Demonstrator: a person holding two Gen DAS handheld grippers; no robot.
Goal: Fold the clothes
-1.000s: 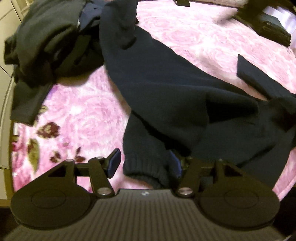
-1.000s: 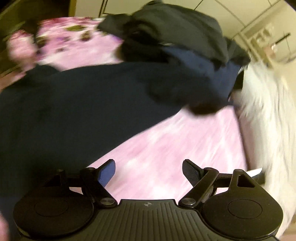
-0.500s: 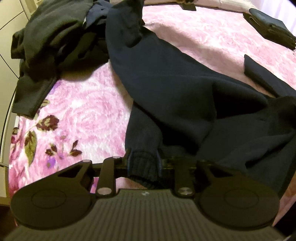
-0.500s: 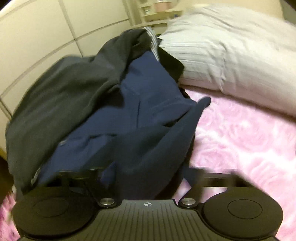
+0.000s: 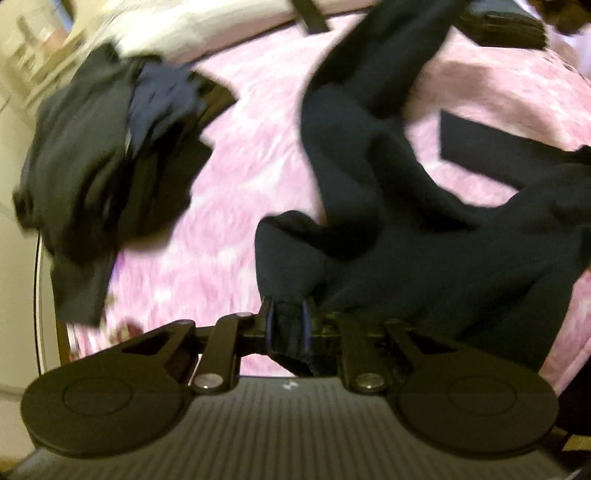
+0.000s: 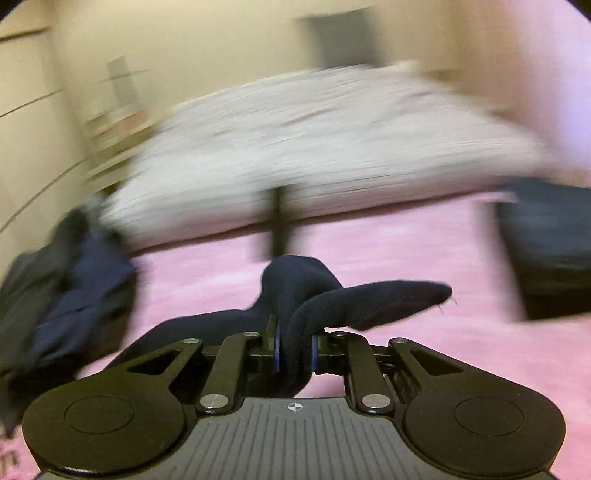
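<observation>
A dark navy sweater (image 5: 424,258) lies crumpled on the pink floral bedspread (image 5: 251,155). My left gripper (image 5: 288,325) is shut on its ribbed sleeve cuff (image 5: 290,332) at the near edge. One sleeve (image 5: 384,48) rises toward the upper right. My right gripper (image 6: 294,347) is shut on a fold of the same navy fabric (image 6: 332,299) and holds it above the bedspread (image 6: 424,258). Both views are motion-blurred.
A heap of dark and blue clothes (image 5: 107,155) lies at the left and shows in the right wrist view (image 6: 62,295). A folded dark stack (image 5: 506,26) sits far right, also in the right wrist view (image 6: 550,247). A striped white pillow (image 6: 314,147) lies at the bed's head.
My left gripper closed on the sleeve cuff and lifted, bunching the sweater. My right gripper swung to the other sleeve, closed on it, pulled it off the heap and raised it.
</observation>
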